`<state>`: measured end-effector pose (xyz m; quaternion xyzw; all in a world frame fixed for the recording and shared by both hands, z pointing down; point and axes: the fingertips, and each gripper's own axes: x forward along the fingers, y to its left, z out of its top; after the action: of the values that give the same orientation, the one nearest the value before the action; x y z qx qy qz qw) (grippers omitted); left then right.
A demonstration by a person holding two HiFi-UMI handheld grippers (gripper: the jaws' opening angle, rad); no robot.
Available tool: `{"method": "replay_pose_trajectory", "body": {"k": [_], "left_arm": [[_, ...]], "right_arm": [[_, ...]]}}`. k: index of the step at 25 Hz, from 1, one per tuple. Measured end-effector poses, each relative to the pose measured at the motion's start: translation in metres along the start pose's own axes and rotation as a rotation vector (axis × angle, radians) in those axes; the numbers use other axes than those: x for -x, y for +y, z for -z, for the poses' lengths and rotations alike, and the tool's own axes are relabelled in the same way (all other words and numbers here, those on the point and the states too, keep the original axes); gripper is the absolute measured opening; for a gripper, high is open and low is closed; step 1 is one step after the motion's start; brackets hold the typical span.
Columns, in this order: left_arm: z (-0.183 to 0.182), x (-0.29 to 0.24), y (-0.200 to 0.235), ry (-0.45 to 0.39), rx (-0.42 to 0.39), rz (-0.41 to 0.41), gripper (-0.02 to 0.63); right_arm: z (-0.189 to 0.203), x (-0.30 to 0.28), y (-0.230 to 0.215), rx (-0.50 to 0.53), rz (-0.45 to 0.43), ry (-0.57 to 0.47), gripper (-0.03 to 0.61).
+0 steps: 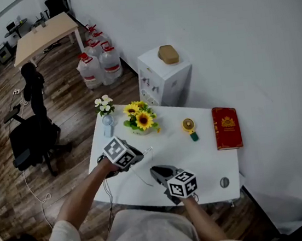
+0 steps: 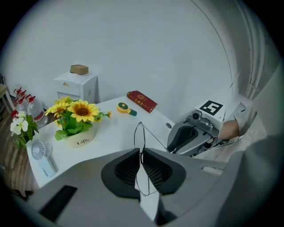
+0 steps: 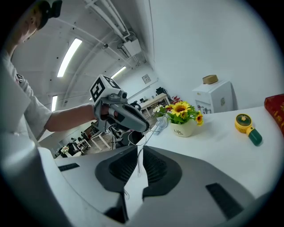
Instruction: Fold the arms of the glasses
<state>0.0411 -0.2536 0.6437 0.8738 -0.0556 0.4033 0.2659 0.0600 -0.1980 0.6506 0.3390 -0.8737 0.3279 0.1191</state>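
Note:
The glasses (image 2: 140, 133) have a thin wire frame and hang above the near part of the white table (image 1: 211, 159). My left gripper (image 1: 142, 156) is shut on the frame; one lens rim stands up between its pads (image 2: 153, 170). One thin arm of the glasses (image 3: 139, 160) runs across to my right gripper (image 1: 153, 171), whose jaws are shut on it. In the right gripper view the left gripper (image 3: 148, 128) faces me a short way off, at the far end of the wire. In the left gripper view the right gripper (image 2: 177, 144) sits to the right, pointing back at the frame.
A sunflower pot (image 1: 142, 121) and a small vase of white flowers (image 1: 105, 109) stand at the table's far left. A yellow hand fan (image 1: 189, 127), a red book (image 1: 226, 127) and a small grey disc (image 1: 224, 182) lie to the right. A white cabinet (image 1: 164, 77) stands behind the table.

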Motion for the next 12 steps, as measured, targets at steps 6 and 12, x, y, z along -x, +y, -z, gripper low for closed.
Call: {"method": "replay_pose_trajectory", "body": {"k": [6, 12], "left_arm": [[-0.004, -0.010, -0.011, -0.008, 0.004, 0.026, 0.023], [-0.006, -0.018, -0.024, -0.006, -0.004, 0.051, 0.023]], "right_arm": [[0.003, -0.014, 0.004, -0.023, -0.029, 0.013, 0.037], [0.003, -0.020, 0.004, -0.036, -0.032, 0.006, 0.026]]}}
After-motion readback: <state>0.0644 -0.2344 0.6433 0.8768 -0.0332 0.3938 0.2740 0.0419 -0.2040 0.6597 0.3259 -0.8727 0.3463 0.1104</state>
